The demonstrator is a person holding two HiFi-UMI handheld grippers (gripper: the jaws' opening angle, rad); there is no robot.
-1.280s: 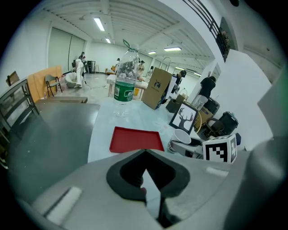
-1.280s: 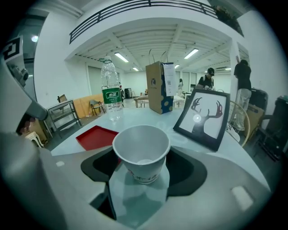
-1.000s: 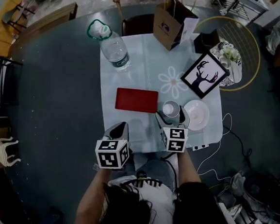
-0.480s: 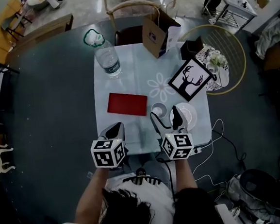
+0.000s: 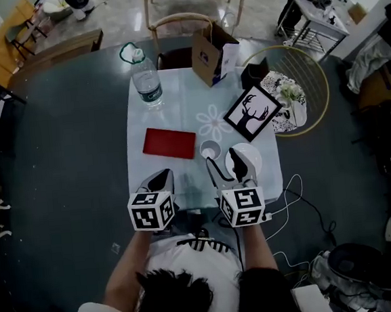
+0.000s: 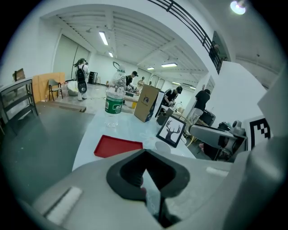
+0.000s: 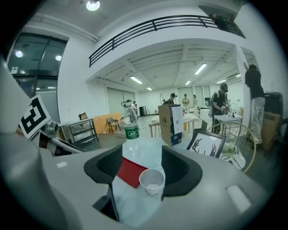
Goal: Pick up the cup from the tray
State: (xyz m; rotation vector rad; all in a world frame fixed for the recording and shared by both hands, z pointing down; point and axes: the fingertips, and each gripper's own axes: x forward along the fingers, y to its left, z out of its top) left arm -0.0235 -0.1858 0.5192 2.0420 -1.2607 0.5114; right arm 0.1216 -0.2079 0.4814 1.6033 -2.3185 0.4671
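- My left gripper (image 5: 161, 179): the jaws are pressed together with nothing between them. It hangs at the near table edge, well left of the cup, and has no part in this grasp as things stand.
- Flat red rectangular tray (image 7: 129, 173): it lies ahead and to the left of my right jaws and nothing stands on it.
- Small white paper cup (image 7: 152, 182), handling: I judge it very light, thin-walled and easy to crush or tip. The wall is smooth and tapers downward, so a loose pinch may let it slide.
- Where to hold: across the wall at about mid-height, one pad on each side, closing gently. The rolled rim is the stiffest part, so gripping just below it is the alternative.
- Cup, appearance: upright, mouth open upward, plain white with a rolled lip. The inside looks empty save a pale patch at the bottom that I cannot identify.
- Cup, position: it stands on the pale tablecloth (image 5: 177, 106), not on the tray but just beside the tray's right edge. It is just ahead of my right jaws, in line with the gap and nearer the right-hand pad.
- My right gripper (image 5: 222, 159): the jaws are spread wide and empty, and the cup has not yet entered the gap.
- Round white plate (image 5: 253, 155): it sits just right of the cup, under my right-hand jaw. I rate it a collision risk on approach.
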